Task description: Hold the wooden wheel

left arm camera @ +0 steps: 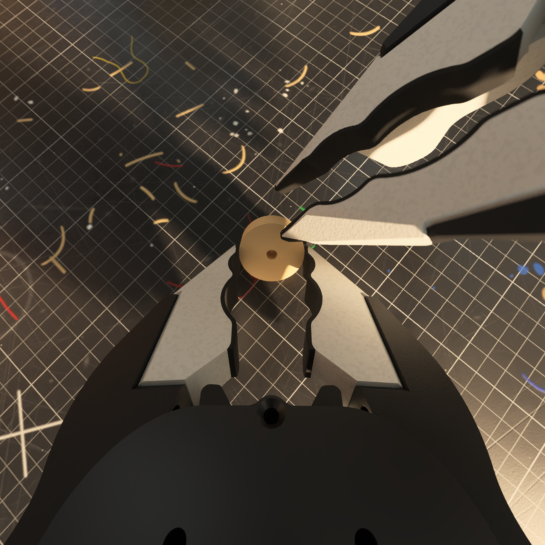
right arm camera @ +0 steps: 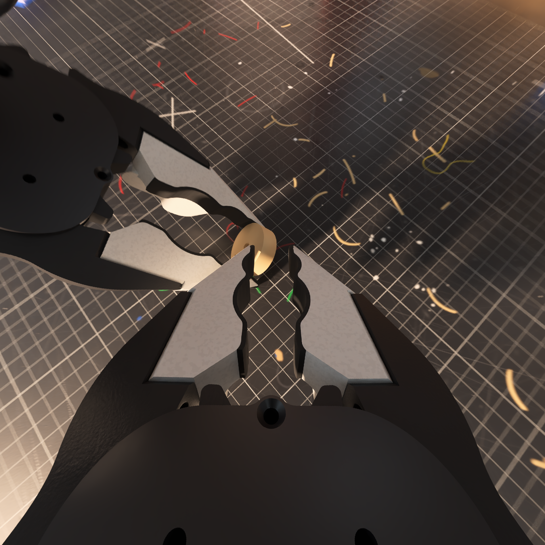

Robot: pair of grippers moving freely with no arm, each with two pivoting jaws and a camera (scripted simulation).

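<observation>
The wooden wheel (left arm camera: pixel 267 264) is a small pale disc with a centre hole, held upright above the mat. My left gripper (left arm camera: pixel 271 250) is shut on it, one fingertip on each side of its rim, and its flat face looks at the left wrist camera. My right gripper (left arm camera: pixel 280 211) reaches in from the upper right, open. In the right wrist view the wheel (right arm camera: pixel 265 244) stands edge-on between the tips of my right gripper (right arm camera: pixel 271 250). The left finger (right arm camera: pixel 249 259) lies at the wheel's face, and the right finger (right arm camera: pixel 295 259) stands apart from its back. The left gripper (right arm camera: pixel 237 243) comes in from the left.
A dark cutting mat (left arm camera: pixel 118 324) with a white grid lies under everything and also fills the right wrist view (right arm camera: pixel 413 265). It bears flat tan, red, blue and white marks and specks. The two grippers' fingers crowd close together around the wheel.
</observation>
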